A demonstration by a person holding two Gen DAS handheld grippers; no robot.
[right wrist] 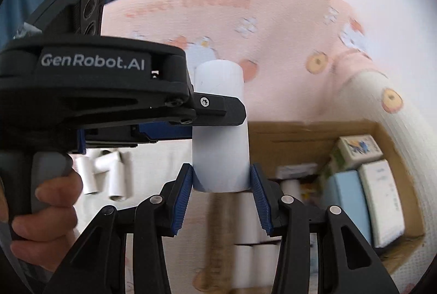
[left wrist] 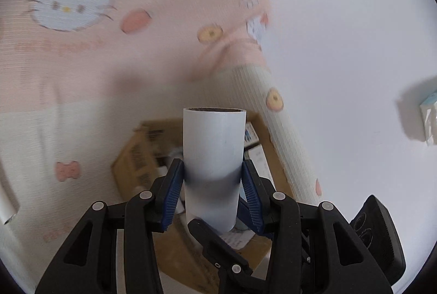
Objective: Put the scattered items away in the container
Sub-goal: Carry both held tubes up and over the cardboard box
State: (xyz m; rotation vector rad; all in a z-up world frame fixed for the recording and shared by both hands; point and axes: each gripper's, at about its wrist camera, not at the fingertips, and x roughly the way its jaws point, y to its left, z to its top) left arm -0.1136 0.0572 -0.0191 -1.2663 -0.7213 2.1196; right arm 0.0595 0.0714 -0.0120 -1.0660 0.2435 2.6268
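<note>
A: What do the left tongs (left wrist: 212,179) have hold of?
B: A white tube (left wrist: 213,157), upright, clamped between the blue pads (left wrist: 172,190) about halfway along its length. Its open top end shows a brown cardboard rim.
A: And the right tongs (right wrist: 221,193)?
B: Closed on the lower end of the same white tube, so both pairs grip it. The left tongs come in from nine o'clock in the right view, a hand (right wrist: 46,212) around their handle.
A: Where is the container?
B: The cardboard box (right wrist: 306,133) lies below and behind the tube, toward four o'clock, with small cartons (right wrist: 379,201) in it. More white tubes (right wrist: 103,174) lie at eight o'clock on the pink patterned cloth (left wrist: 90,53).
</note>
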